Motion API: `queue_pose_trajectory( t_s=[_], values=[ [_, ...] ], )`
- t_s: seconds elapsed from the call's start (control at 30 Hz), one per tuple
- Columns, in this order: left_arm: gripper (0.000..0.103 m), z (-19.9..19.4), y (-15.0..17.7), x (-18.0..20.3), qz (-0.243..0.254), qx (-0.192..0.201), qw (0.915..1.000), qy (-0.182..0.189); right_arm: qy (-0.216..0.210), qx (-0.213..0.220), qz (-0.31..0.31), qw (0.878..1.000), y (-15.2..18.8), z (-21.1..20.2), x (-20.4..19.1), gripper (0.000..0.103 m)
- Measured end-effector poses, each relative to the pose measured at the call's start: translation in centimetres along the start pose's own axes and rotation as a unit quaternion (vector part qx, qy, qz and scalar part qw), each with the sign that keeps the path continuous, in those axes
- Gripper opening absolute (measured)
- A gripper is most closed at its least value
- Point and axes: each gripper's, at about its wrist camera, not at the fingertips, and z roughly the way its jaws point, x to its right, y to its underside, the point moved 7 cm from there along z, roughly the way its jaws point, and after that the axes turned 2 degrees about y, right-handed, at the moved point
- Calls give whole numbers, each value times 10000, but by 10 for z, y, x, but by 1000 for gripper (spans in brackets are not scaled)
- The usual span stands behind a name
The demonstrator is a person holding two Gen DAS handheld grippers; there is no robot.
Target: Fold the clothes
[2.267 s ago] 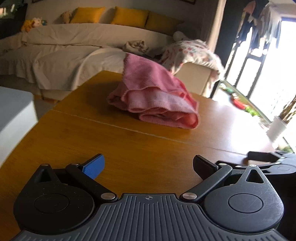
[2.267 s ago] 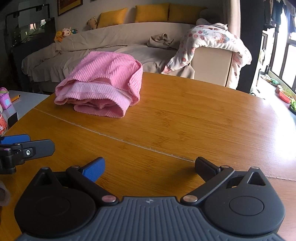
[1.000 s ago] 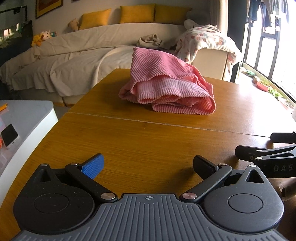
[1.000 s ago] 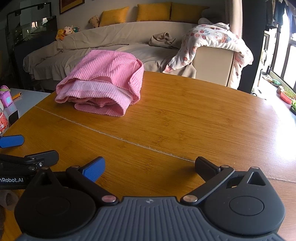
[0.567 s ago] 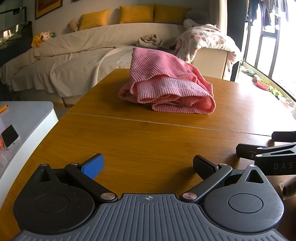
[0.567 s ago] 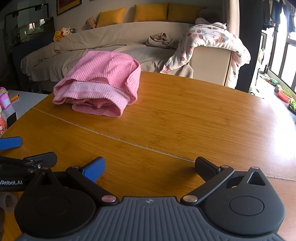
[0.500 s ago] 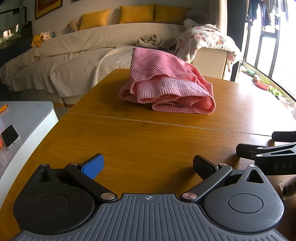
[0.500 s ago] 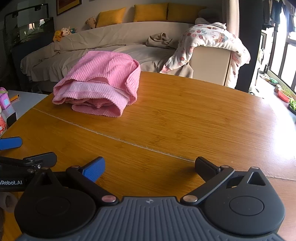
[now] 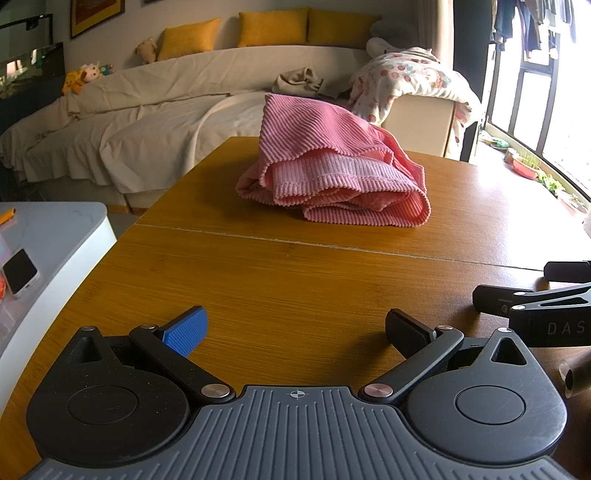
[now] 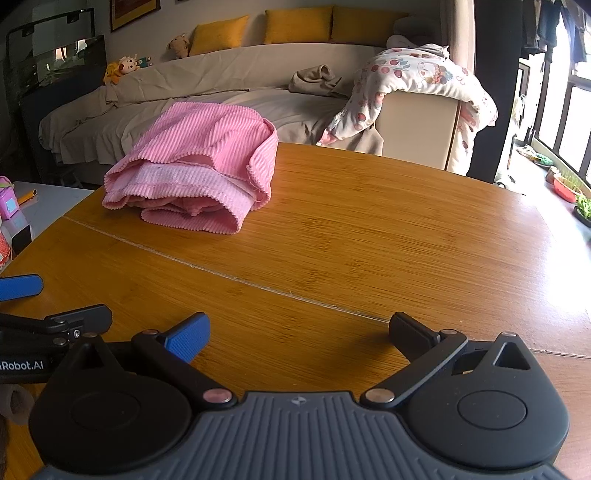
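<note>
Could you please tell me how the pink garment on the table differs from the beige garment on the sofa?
The pink corduroy garment lies folded in layers on the wooden table; the beige garment sits crumpled on the sofa. The pink one is ribbed and near, the beige one smooth and farther away. No gripper touches either.

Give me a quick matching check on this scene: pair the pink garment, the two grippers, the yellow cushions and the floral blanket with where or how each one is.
Things:
1. pink ribbed corduroy garment
2. left gripper and right gripper
3. yellow cushions
4. white floral blanket

Places or states:
A. draped over the sofa's end
B. open, holding nothing, low over the near side of the wooden table
C. lying bundled in loose folds on the table's far side
D. lined up along the sofa's back

Pairs: 1-C, 2-B, 3-D, 4-A
</note>
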Motion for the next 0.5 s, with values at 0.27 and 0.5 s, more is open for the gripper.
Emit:
queue_pose_trajectory(
  t_s=[0.27,0.5],
  values=[
    [103,0,0,0,3,0,10000,-1,-1,0,0,10000,0,0,2,103],
    [103,1,-1,0,4,1,10000,3,1,1,2,10000,-1,1,2,103]
  ],
)
